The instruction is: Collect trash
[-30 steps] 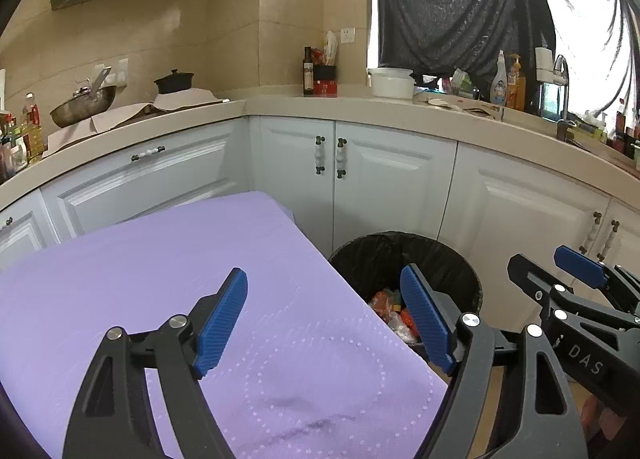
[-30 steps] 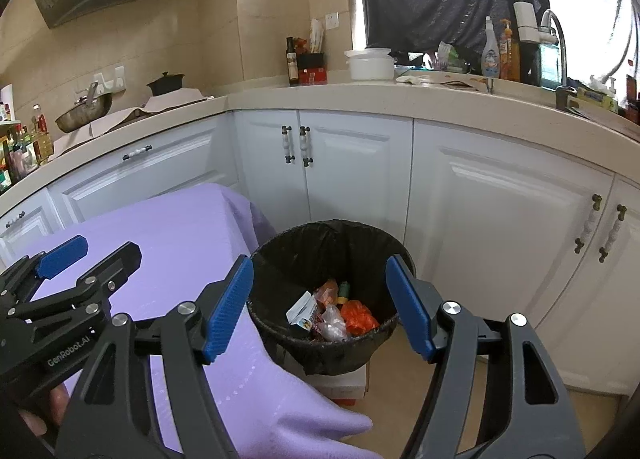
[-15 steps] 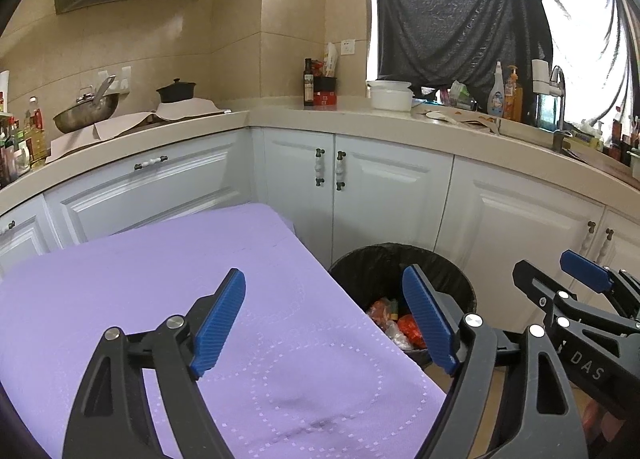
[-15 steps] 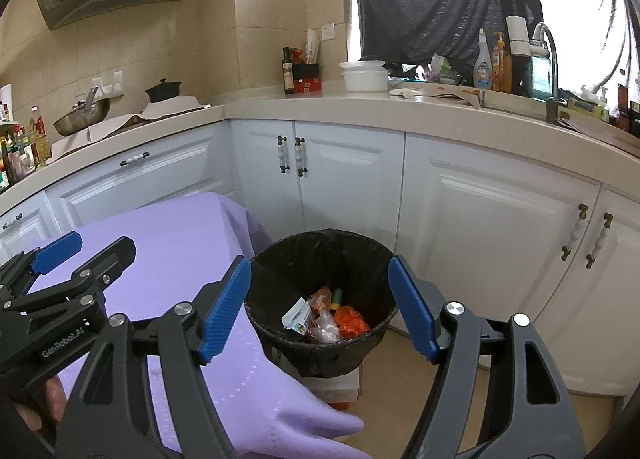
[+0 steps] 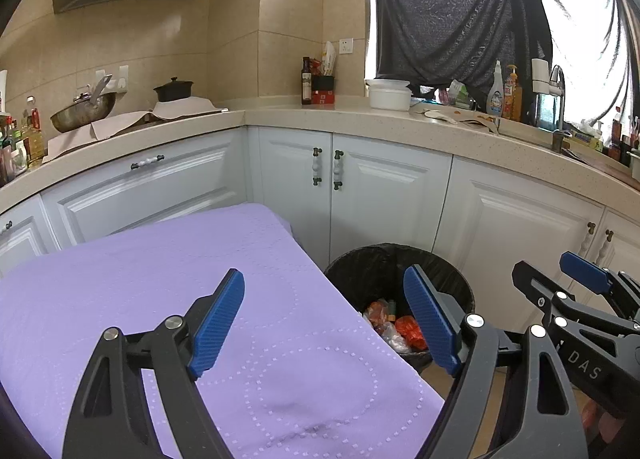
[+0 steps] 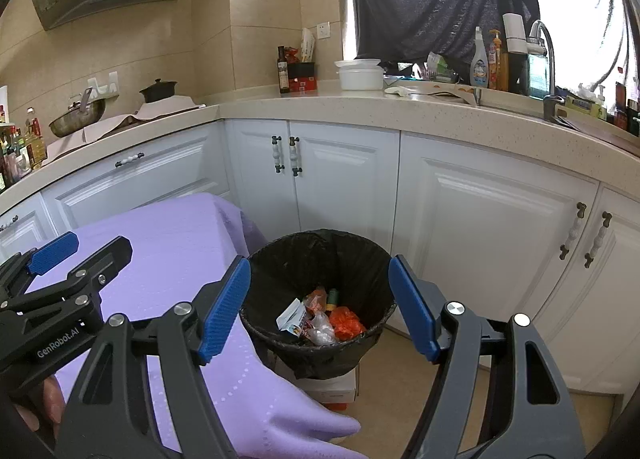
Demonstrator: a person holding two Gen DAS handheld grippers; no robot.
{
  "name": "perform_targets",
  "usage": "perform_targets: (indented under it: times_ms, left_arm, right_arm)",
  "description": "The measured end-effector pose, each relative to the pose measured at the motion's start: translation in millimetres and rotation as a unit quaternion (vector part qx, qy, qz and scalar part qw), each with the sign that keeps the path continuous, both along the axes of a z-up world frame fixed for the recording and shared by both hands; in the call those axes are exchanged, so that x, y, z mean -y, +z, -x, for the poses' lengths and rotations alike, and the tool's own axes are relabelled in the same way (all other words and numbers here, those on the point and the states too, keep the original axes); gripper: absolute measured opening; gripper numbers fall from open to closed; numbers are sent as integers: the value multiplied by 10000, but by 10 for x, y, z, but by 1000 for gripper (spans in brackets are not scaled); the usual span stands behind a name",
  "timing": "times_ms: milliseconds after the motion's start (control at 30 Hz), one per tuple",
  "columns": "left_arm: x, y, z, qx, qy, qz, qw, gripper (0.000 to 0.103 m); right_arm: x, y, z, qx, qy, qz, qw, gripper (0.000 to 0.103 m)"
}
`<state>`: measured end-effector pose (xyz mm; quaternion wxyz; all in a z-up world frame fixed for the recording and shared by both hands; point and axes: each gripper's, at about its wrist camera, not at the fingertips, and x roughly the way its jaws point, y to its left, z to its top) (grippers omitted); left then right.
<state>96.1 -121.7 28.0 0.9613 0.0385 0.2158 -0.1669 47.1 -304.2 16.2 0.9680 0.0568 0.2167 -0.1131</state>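
Note:
A black-lined trash bin (image 6: 320,259) stands on the floor beside the purple-covered table (image 6: 168,251); it also shows in the left wrist view (image 5: 400,263). Inside lie several pieces of trash (image 6: 320,319), among them an orange wrapper and a white packet. My right gripper (image 6: 320,309) is open and empty, held above and in front of the bin. My left gripper (image 5: 324,319) is open and empty above the table's right edge. Each gripper shows in the other's view: the right one (image 5: 576,279), the left one (image 6: 72,255).
White cabinets (image 6: 340,179) and a beige counter (image 6: 360,107) wrap around behind the bin. On the counter stand a white pot (image 6: 358,75), bottles (image 6: 478,59), a faucet (image 6: 540,39) and a wok (image 6: 76,115). A box (image 6: 336,389) sits under the bin.
Both grippers have risen and pulled back a little from the bin and table. Both stay open and empty.

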Motion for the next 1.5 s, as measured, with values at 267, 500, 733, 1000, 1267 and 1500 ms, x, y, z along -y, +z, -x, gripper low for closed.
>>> perform_targets:
  times_ms: [267, 500, 733, 1000, 1267, 1500]
  left_arm:
    - [22, 4, -16, -16, 9, 3, 10000, 80]
    - [22, 6, -18, -9, 2, -3, 10000, 80]
    - [25, 6, -26, -17, 4, -2, 10000, 80]
    - [32, 10, -30, -17, 30, 7, 10000, 81]
    - [43, 3, -25, 17, 58, -17, 10000, 82]
    - [32, -9, -22, 33, 90, 25, 10000, 83]
  right_arm:
    - [11, -1, -4, -6, 2, 2, 10000, 70]
    - [73, -11, -2, 3, -25, 15, 10000, 70]
    - [114, -8, 3, 13, -51, 25, 10000, 70]
    - [106, -3, -2, 9, -46, 24, 10000, 70]
    - [113, -4, -4, 8, -44, 26, 10000, 70]
    - [108, -3, -3, 0, -37, 32, 10000, 70]
